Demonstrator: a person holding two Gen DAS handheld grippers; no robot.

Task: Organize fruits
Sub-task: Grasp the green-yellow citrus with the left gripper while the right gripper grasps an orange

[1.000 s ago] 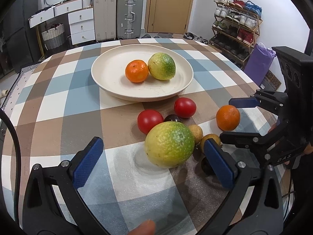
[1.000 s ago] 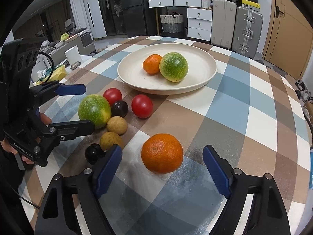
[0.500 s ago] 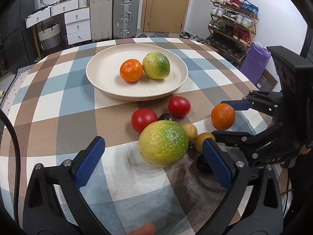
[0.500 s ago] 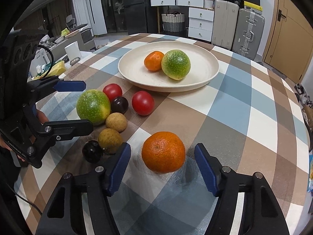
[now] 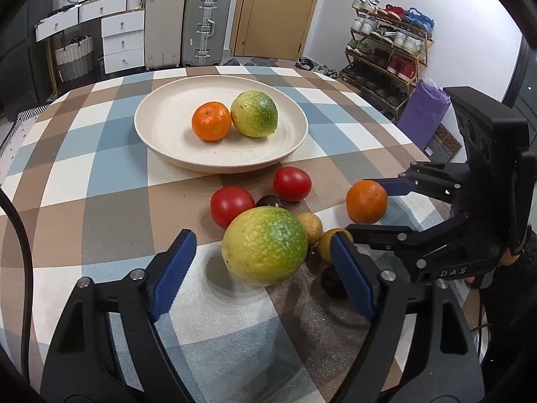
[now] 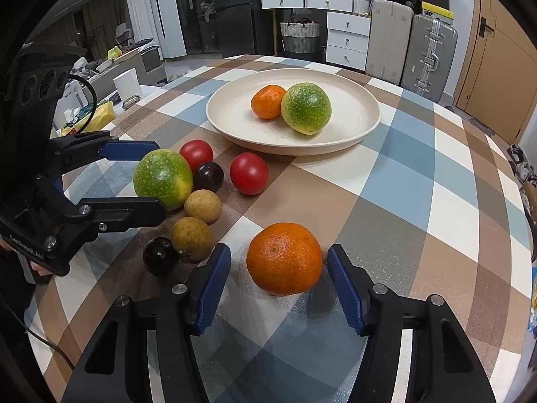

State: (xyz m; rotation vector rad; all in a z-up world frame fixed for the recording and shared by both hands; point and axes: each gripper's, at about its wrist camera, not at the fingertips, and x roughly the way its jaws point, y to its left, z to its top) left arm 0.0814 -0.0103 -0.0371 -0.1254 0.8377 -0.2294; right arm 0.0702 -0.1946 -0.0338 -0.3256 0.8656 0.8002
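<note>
The left tongs (image 5: 265, 268) are wide open around a big green-yellow fruit (image 5: 264, 245) that sits on the checked bench (image 5: 110, 174); there is a clear gap on both sides, so the blue pads do not touch it. The right tongs (image 6: 279, 282) are also open, with one orange (image 6: 284, 258) between the two pads. The right pad is very near the peel, but I cannot tell if it already touches; the left pad is apart from it. This orange rests on the bench, well apart from the cream plate (image 6: 355, 134). On the plate lie a smaller orange (image 6: 267, 101) and a second green fruit (image 6: 306, 108), touching each other. Between the plate and the tongs there is a small group of fruits: two red tomatoes (image 6: 249, 173), one dark plum (image 6: 208, 176) just beside the big green-yellow fruit, two brown round fruits (image 6: 202, 206) and another dark plum (image 6: 160, 256) closer to the right tongs. In the left wrist view the right tongs appear from the side, with their pads on both sides of the orange.
</note>
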